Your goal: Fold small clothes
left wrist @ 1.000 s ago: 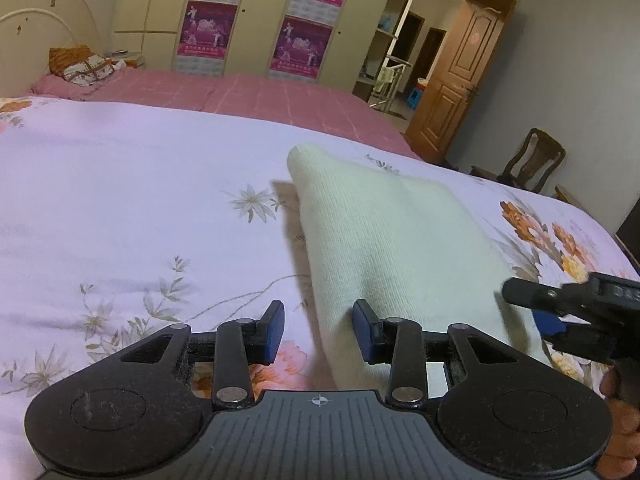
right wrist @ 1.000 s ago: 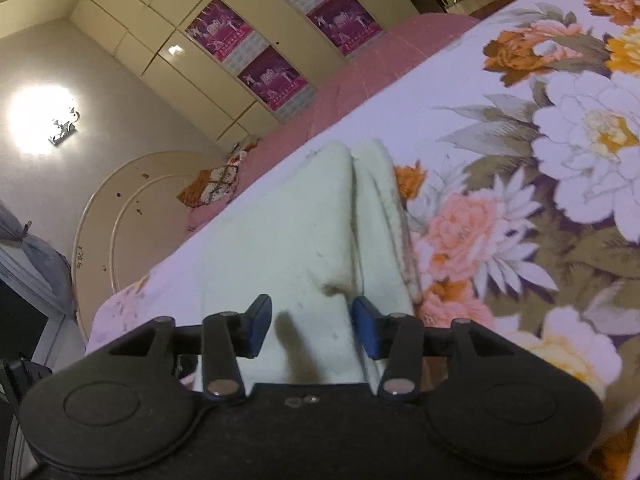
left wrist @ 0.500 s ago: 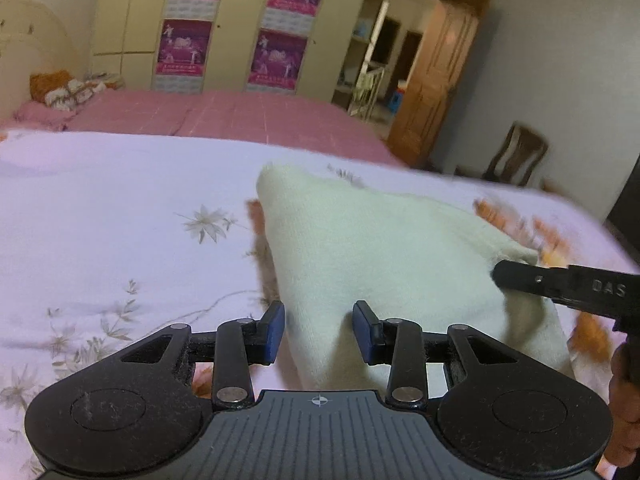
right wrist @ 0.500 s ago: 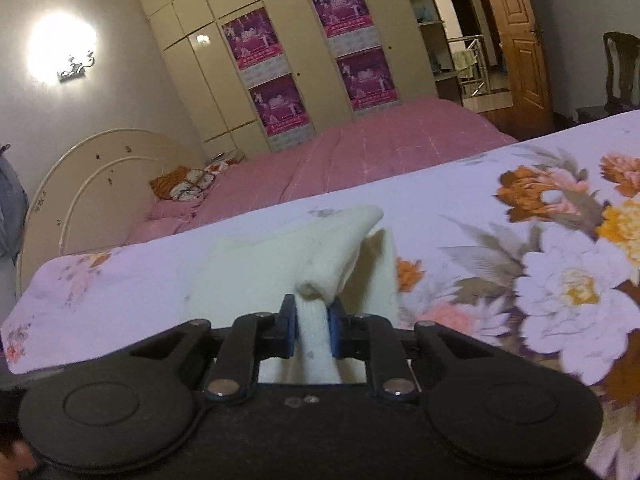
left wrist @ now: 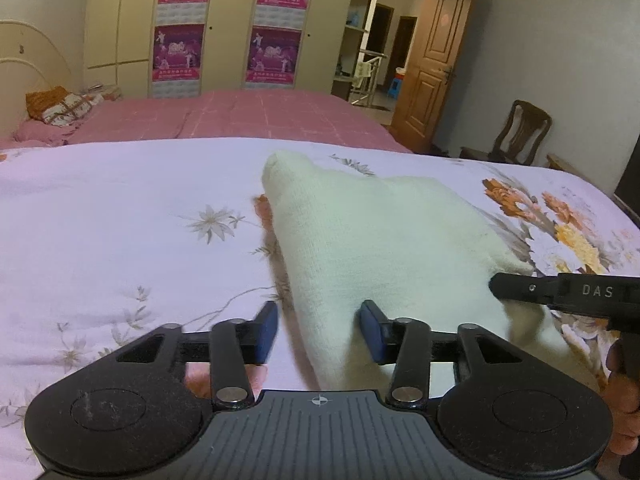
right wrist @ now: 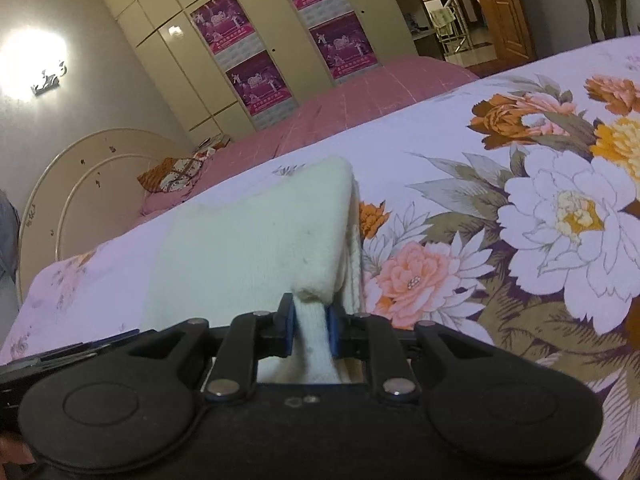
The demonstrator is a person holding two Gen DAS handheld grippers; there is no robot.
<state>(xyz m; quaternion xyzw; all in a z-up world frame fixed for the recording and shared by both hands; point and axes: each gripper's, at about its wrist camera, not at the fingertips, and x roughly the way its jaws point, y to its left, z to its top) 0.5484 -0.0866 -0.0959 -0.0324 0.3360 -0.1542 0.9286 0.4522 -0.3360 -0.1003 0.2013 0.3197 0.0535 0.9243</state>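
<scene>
Garment: a cream knitted garment (left wrist: 384, 240) lies folded on the bed, on its flowered sheet (left wrist: 120, 208), between the plain pale stretch and the part printed with large blooms; the right wrist view shows two layers, one over the other (right wrist: 256, 248).
Garment's near corner: pulled up off the sheet into a small peak, pinched in blue pads (right wrist: 330, 332).
Right claw (right wrist: 310, 332): clenched on that near corner of the garment, cloth bunched between its fingers; in the left wrist view its black finger (left wrist: 560, 292), lettered "DAS", reaches in from the right edge onto the cloth.
Left claw (left wrist: 318, 332): its jaws are opening; the garment's near left edge runs between the two blue pads (left wrist: 266, 330), and neither pad presses on it.
Hand: part of one shows at the right edge of the left wrist view, behind the right claw's handle (left wrist: 624, 400).
Bed beyond the sheet: a pink checked cover (left wrist: 240, 116) on the far side, with a patterned pillow (left wrist: 60, 104) by the curved cream headboard (right wrist: 80, 184).
Room: cream wardrobes with magenta posters (left wrist: 272, 20), a brown wooden door (left wrist: 436, 60) standing open, a wooden chair (left wrist: 520, 132) near the wall, a lit wall lamp (right wrist: 44, 68).
</scene>
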